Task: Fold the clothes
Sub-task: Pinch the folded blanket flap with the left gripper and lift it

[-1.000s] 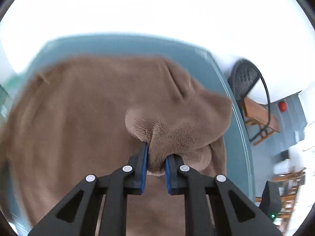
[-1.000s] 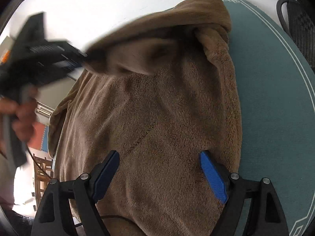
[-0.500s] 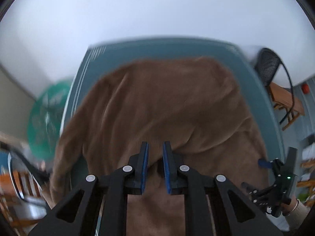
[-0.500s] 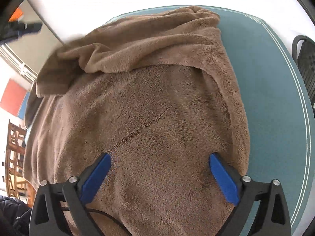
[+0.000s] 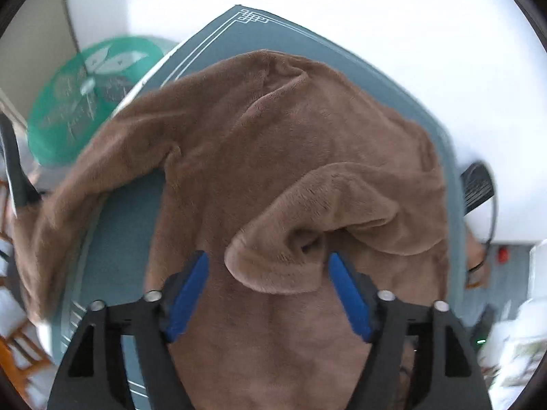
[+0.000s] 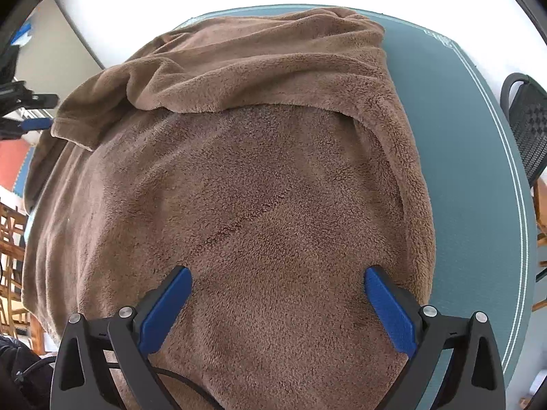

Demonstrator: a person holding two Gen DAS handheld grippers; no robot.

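Garment (image 6: 273, 205) spread on table (image 6: 478, 171), sleeve (image 5: 307, 225) folded over its middle

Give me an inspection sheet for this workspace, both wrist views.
Surface: teal mat with white border lines, mostly covered.
Job's things: brown fleece garment spread over the mat; a sleeve folded over its body, another part hanging off the mat's edge.
Clutter: nothing seen on the mat besides the garment.
Grippers: left tool open, sleeve cuff lying between its fingers, not pinched; right tool open over the fleece, holding nothing.
Cables: black cable by the right tool.
Surroundings: black mesh chair, green round mat, wooden chairs, white wall.
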